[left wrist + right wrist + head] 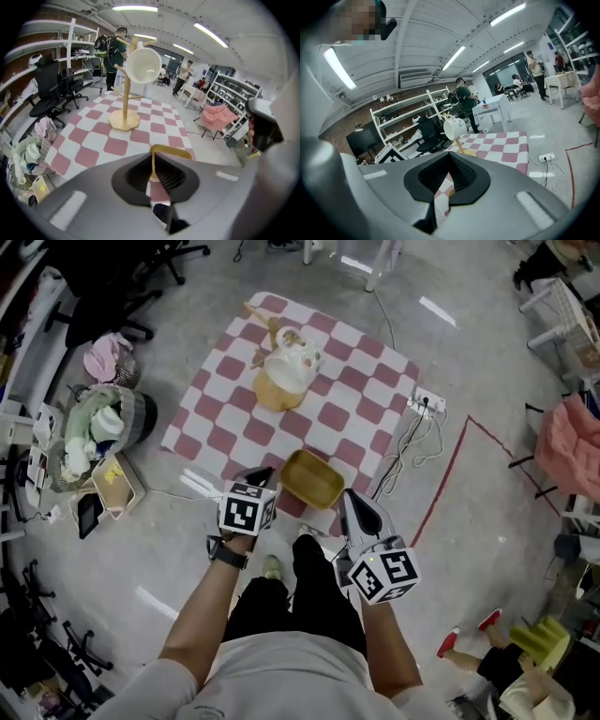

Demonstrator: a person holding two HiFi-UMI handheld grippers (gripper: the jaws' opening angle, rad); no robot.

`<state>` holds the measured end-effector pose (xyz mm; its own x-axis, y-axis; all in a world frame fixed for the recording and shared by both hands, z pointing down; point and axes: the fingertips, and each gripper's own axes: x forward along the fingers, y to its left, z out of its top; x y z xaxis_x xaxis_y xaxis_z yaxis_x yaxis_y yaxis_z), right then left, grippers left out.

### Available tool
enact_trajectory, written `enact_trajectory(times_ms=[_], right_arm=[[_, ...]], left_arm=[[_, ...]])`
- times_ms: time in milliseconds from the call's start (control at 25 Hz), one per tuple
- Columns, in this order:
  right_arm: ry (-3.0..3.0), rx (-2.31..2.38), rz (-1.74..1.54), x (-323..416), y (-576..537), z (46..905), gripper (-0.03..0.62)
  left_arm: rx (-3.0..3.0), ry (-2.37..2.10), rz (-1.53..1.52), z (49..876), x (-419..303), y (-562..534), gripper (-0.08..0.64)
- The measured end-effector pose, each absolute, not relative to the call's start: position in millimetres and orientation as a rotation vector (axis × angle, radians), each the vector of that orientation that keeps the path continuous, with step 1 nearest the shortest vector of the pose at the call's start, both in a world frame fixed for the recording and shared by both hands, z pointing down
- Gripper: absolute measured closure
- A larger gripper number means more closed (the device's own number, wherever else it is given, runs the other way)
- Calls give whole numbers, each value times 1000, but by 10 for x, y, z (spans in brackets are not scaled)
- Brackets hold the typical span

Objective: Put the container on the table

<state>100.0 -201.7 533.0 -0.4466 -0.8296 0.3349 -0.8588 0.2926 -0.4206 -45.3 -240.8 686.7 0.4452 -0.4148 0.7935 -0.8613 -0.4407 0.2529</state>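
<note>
Your left gripper (262,475) clamps the yellow container (314,480) by its thin 9 o'clock rim; probably light, stiff plastic; right gripper (349,498) pinched shut, empty.

We see a smooth yellow plastic container (311,480), a wooden stand (277,395), a glossy white mug (298,354) and a matt checked cloth (349,418).

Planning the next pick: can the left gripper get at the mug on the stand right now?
Probably not yet: the left gripper holds the container by its rim, though nothing stands between it and the mug.
</note>
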Motion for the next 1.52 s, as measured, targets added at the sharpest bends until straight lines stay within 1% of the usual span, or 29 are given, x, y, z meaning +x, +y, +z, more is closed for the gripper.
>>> enact_trajectory(times_ms=[120, 960, 1520], right_arm=[[-2491, 1619, 836, 936, -1950, 5151, 583], [-2592, 1642, 555, 592, -1410, 3956, 583], [-2632, 1689, 374, 480, -1066, 3332, 583]], left_arm=[[2069, -1067, 824, 6587, -463, -2308, 553], [2449, -1057, 491, 4493, -370, -1691, 554], [2603, -1071, 353, 3673, -441, -1339, 554]])
